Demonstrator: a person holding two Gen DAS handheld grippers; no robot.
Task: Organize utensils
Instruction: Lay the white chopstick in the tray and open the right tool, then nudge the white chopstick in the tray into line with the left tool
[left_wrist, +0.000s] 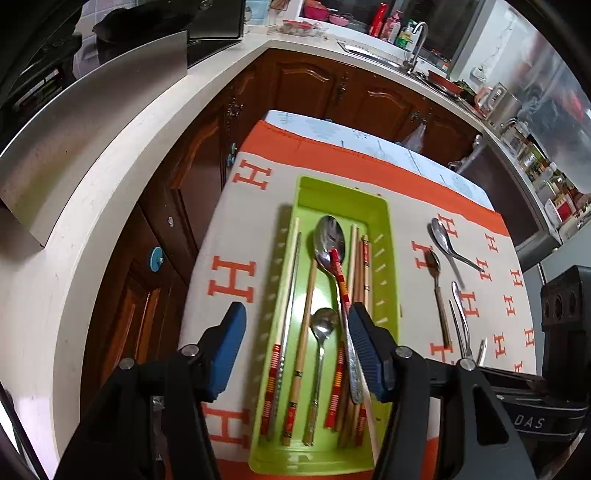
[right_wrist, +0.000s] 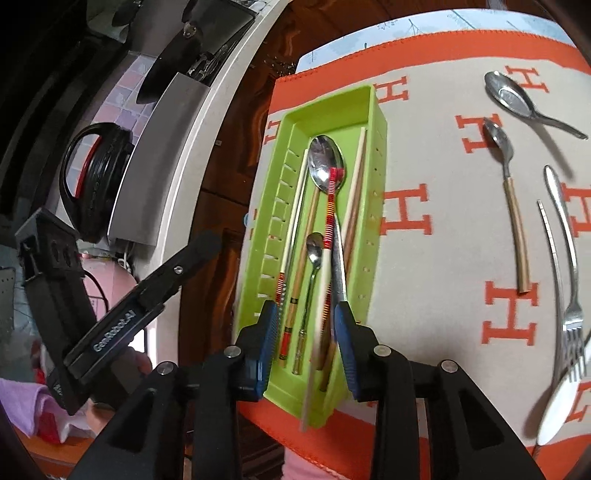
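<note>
Centrally, a green tray (left_wrist: 384, 236) lies on the surface (left_wrist: 229, 206), which is covered by a beige cloth (left_wrist: 406, 206) with orange H letters and an orange border. Inside the tray lie a large spoon (left_wrist: 328, 240), a small spoon (left_wrist: 323, 325) and several chopsticks (left_wrist: 306, 295). At 3 o'clock of the tray, loose on the cloth: a short spoon (right_wrist: 511, 98), a wooden-handled spoon (right_wrist: 508, 177) and a fork (right_wrist: 567, 266). Left gripper (left_wrist: 295, 350) fingers wide, empty, above the tray. Right gripper (right_wrist: 304, 343) fingers wide; a red-banded chopstick (right_wrist: 328, 236) passes between them. At 12 o'clock: dark wooden cabinets (left_wrist: 332, 85), a white countertop (left_wrist: 122, 147) and a sink faucet (left_wrist: 417, 40).
</note>
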